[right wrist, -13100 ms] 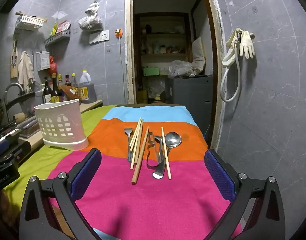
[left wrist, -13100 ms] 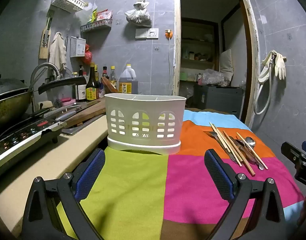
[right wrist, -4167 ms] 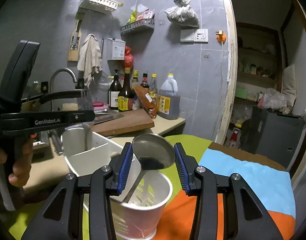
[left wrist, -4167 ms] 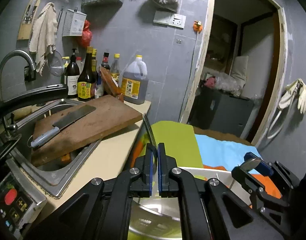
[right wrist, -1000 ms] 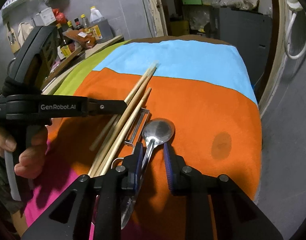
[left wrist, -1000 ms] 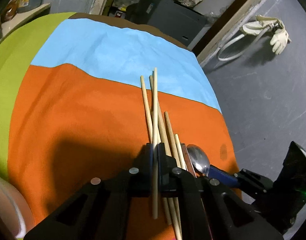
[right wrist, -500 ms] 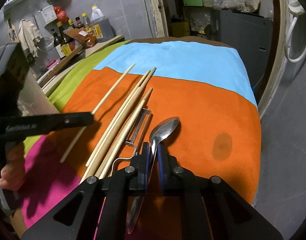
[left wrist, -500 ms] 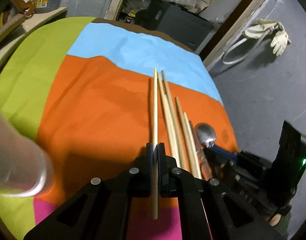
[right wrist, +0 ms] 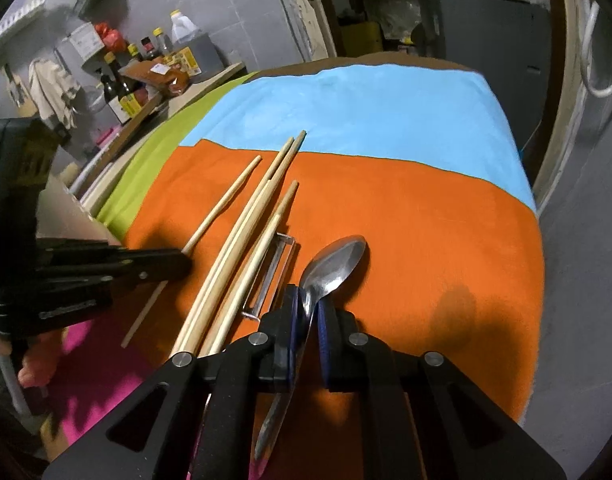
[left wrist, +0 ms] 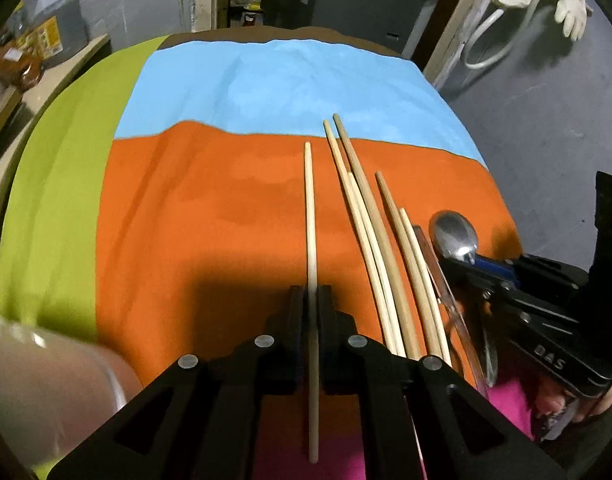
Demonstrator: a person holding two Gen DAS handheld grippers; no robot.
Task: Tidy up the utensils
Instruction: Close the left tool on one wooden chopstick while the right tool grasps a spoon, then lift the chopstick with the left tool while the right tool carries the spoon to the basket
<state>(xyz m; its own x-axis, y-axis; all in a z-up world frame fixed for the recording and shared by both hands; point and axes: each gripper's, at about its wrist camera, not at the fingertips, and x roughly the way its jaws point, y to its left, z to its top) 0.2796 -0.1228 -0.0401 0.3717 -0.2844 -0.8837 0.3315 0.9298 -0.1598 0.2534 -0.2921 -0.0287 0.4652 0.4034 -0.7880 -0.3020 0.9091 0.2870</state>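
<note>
left gripper fingers clamp a chopstick pointing at 12 o'clock; right gripper fingers clamp a spoon, bowl toward 1 o'clock; only the right wrist view shows bottles.

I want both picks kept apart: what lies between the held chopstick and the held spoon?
Five loose chopsticks and a metal peeler, seen in both wrist views.

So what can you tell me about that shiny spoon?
The spoon is silvery metal with a smooth oval bowl and a thin handle. The right hand-held gripper is shut on its neck, just behind the bowl, with blue pads on both sides. The bowl sticks out forward over the orange cloth, and the handle runs back under the gripper. Beside it lie wooden chopsticks and a metal peeler.
</note>
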